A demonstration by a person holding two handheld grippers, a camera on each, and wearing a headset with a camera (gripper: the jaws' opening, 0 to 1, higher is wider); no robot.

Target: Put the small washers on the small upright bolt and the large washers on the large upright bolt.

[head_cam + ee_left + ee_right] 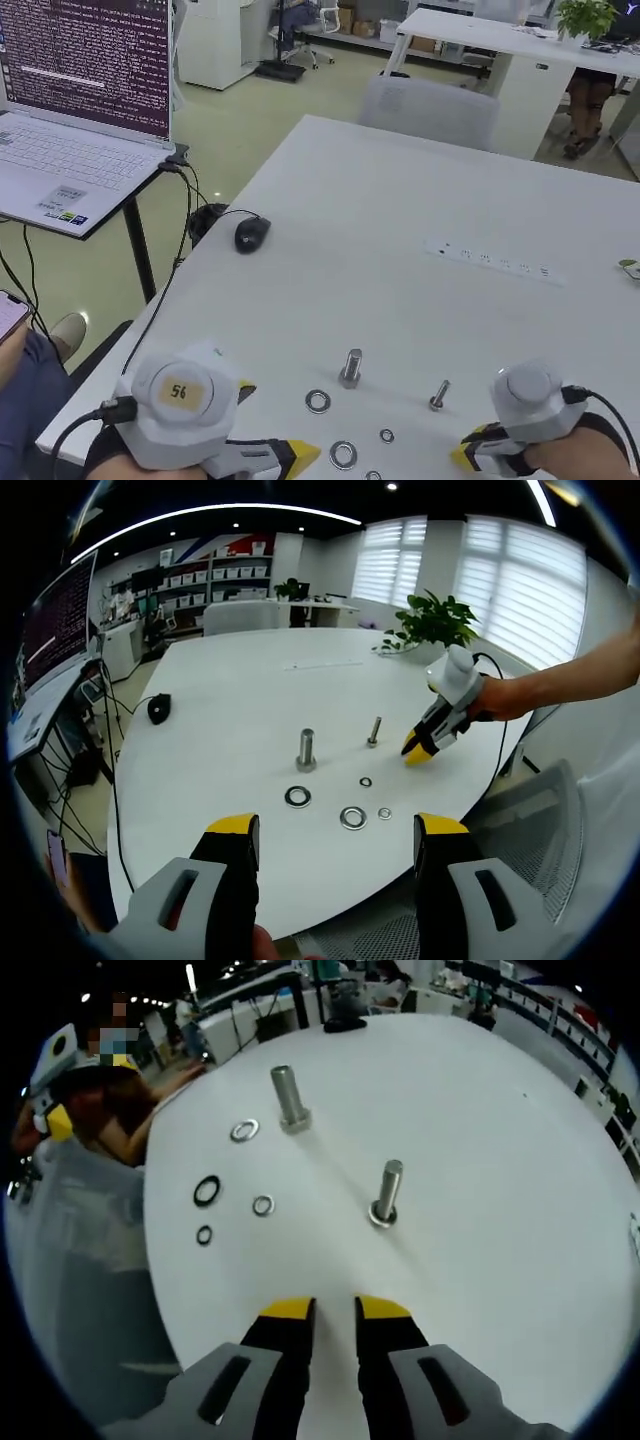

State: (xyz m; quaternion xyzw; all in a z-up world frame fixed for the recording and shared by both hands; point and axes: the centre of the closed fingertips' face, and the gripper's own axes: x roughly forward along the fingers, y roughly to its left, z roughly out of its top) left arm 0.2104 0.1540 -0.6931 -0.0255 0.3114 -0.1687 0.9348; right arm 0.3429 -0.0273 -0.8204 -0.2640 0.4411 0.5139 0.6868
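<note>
tabletop [400, 200]: white; bolts and washers lie ahead of both pairs of fingers.
left gripper [337, 842]: fingers spread wide, released, holding nothing.
right gripper [335, 1310]: fingers clenched almost together, nothing between them.
large bolt [306, 750]: upright and bare, straight ahead of the left fingers, beyond the washers.
small bolt [386, 1195]: upright and bare, just ahead of the right fingers, slightly to their right.
large washers [297, 797] [352, 817]: flat and loose, between the left fingers and the large bolt.
small washers [263, 1204] [204, 1234]: flat, ahead-left of the right fingers, close to one large washer.
risk, pickup: thin rings lying flat give the fingers little edge. A pinch would likely slide one away or flip it.
risk, sorting: the sizes lie mixed, so a hasty grab could take the wrong ring or two together.
risk, bolts: neither looks fastened, so a sideways nudge while threading could topple one.
</note>
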